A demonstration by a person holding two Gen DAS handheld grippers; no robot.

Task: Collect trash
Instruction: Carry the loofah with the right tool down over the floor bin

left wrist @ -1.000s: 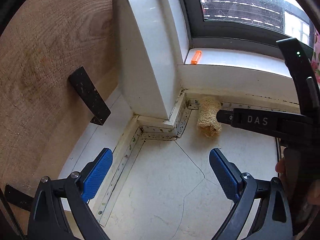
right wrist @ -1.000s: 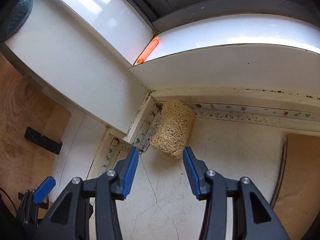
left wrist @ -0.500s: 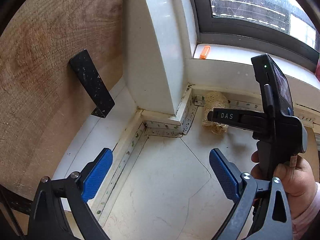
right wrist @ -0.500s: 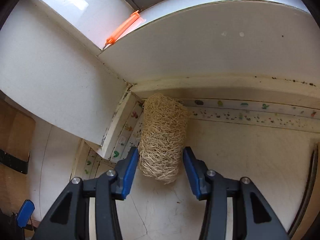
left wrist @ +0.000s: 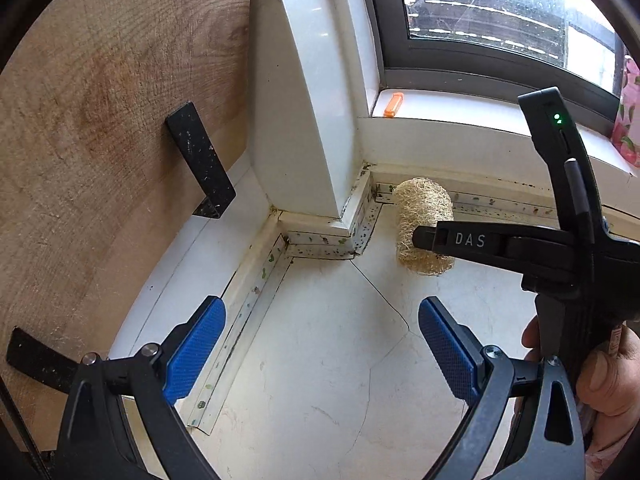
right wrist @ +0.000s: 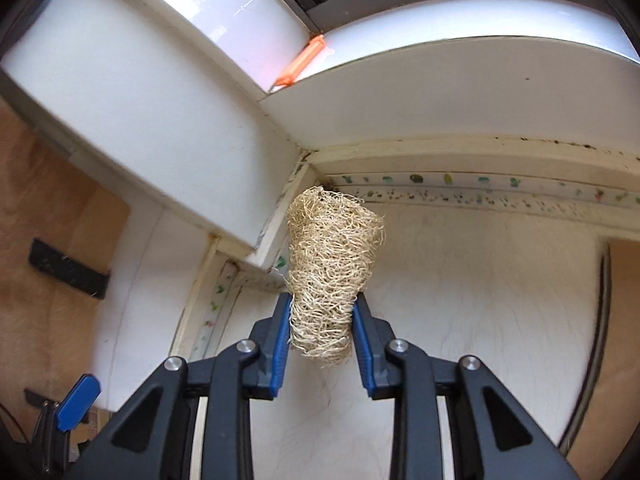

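Note:
A tan, fibrous loofah roll [right wrist: 332,248] lies on the white floor in the corner under the window sill. My right gripper [right wrist: 322,304] has its blue pads on both sides of the roll's near end, and its jaws are closing, pinching that end narrower. In the left wrist view the loofah [left wrist: 420,208] sits behind the right gripper's black finger [left wrist: 460,240], held by a hand [left wrist: 600,380]. My left gripper [left wrist: 322,312] hovers open over bare floor, short of the loofah. A small orange plastic piece [left wrist: 393,104] lies on the sill.
A white pillar [left wrist: 296,120] juts out left of the corner, with speckled skirting strips [left wrist: 320,240] at its foot. A wooden panel [left wrist: 100,120] with black brackets [left wrist: 200,160] stands on the left. A pink flowered object [left wrist: 628,120] sits on the sill at far right.
My right gripper moved forward until the loofah sat between its pads, then narrowed onto it, squeezing the near end. The left gripper stayed open and barely shifted.

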